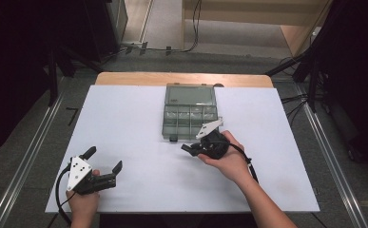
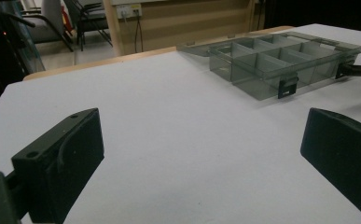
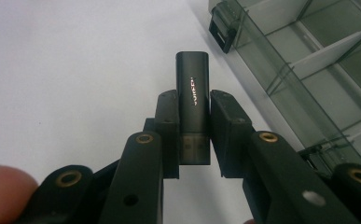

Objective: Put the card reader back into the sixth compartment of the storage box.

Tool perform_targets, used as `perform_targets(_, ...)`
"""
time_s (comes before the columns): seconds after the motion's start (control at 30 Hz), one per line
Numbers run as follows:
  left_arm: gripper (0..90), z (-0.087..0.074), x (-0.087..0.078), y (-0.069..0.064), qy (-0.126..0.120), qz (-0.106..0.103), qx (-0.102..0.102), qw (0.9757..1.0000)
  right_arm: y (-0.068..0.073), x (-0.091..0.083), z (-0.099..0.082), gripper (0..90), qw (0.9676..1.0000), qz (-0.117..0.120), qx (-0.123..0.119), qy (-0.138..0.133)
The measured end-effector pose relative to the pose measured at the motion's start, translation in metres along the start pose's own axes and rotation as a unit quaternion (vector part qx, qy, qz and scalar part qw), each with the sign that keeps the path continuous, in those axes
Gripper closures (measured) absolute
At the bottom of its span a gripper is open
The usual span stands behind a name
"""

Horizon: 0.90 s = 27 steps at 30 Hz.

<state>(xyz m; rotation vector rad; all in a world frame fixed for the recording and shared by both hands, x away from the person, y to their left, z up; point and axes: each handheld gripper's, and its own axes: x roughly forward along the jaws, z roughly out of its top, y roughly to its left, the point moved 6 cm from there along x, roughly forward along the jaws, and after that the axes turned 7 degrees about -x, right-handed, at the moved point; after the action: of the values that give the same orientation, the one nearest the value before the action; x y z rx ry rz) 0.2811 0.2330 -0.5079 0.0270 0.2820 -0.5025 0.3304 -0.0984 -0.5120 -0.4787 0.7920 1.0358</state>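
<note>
From above, the right gripper point(image 1: 189, 148) sat just before the box point(image 1: 190, 112), mid-table. The left gripper point(image 2: 201, 154) showed jaws wide apart near the front-left corner. Close up, the right jaws squeezed a stick point(image 3: 193, 95).

Grey floor point(image 1: 172, 59) with cables beyond the white-covered table point(image 1: 124, 123); chairs point(image 2: 82, 18) and a wood-panelled wall point(image 2: 192, 21) further off.

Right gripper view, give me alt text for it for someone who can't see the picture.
The right gripper is shut on a small black USB stick that stands up between its two black jaws, above a white table. To the right lies an open clear organizer box with empty compartments and a black latch on its front edge.
</note>
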Motion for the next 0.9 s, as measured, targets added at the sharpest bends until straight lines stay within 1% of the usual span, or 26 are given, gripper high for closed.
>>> perform_targets(0.13, 0.0, 0.0, 0.0, 0.0, 0.0, 0.0, 0.0, 1.0, -0.001, -0.002, 0.004, 71.8, 1.0, -0.001, -0.006, -0.002)
perform_targets(0.3, 0.0, 0.0, 0.0, 0.0, 0.0, 0.0, 0.0, 1.0, -0.002, -0.003, 0.008, 71.7, 1.0, -0.003, -0.007, -0.003)
perform_targets(0.9, 0.0, 0.0, 0.0, 0.0, 0.0, -0.001, 0.0, 1.0, -0.009, -0.007, 0.021, 71.7, 0.9999, -0.009, -0.004, -0.009)
